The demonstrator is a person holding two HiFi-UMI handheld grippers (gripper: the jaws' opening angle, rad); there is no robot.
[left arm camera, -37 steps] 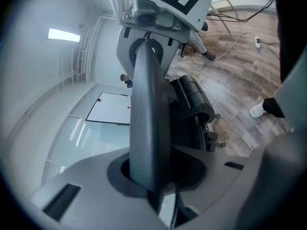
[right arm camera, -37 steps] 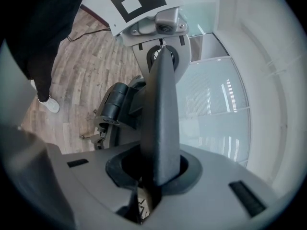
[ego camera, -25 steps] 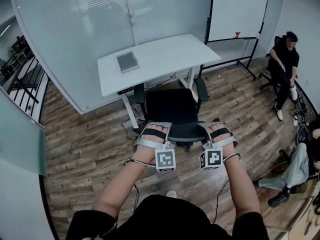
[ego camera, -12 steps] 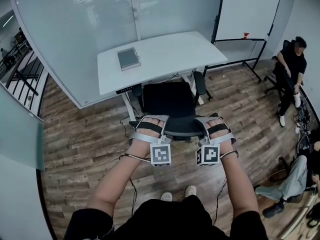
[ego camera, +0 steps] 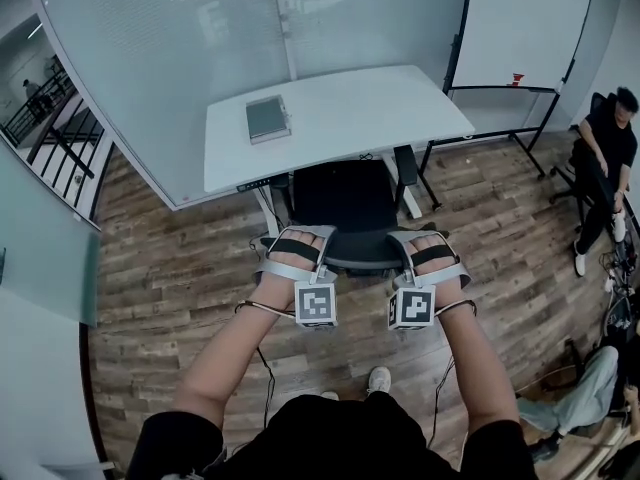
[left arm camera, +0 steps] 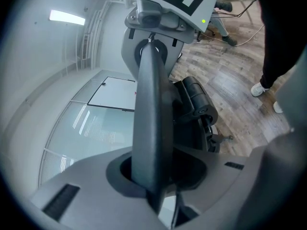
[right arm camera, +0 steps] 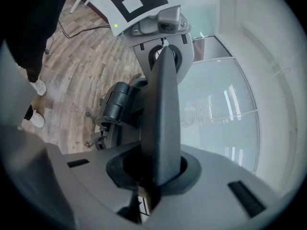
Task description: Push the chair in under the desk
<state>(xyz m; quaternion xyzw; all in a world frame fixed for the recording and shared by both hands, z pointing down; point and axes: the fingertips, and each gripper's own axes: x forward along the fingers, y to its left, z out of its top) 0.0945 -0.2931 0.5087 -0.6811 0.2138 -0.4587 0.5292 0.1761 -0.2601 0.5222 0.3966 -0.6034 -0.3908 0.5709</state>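
Note:
A black office chair (ego camera: 340, 200) stands in front of the white desk (ego camera: 345, 118), its seat front under the desk's near edge. My left gripper (ego camera: 296, 251) is shut on the left part of the backrest's top edge (ego camera: 362, 263), and my right gripper (ego camera: 428, 252) is shut on the right part. In the left gripper view the dark backrest edge (left arm camera: 149, 128) runs up between my jaws to the right gripper (left arm camera: 165, 13). The right gripper view shows the same edge (right arm camera: 160, 123) reaching the left gripper (right arm camera: 153, 20). The chair's base is hidden.
A grey notebook (ego camera: 267, 118) lies on the desk. Frosted glass walls stand behind and to the left. A whiteboard on a stand (ego camera: 520, 28) is at the back right. A seated person (ego camera: 605, 158) is at the right edge. Cables (ego camera: 262, 363) trail over the wooden floor.
The chair has rolled forward toward the desk, with its seat now closer under the desktop. Both grippers kept their hold on the backrest and moved with it.

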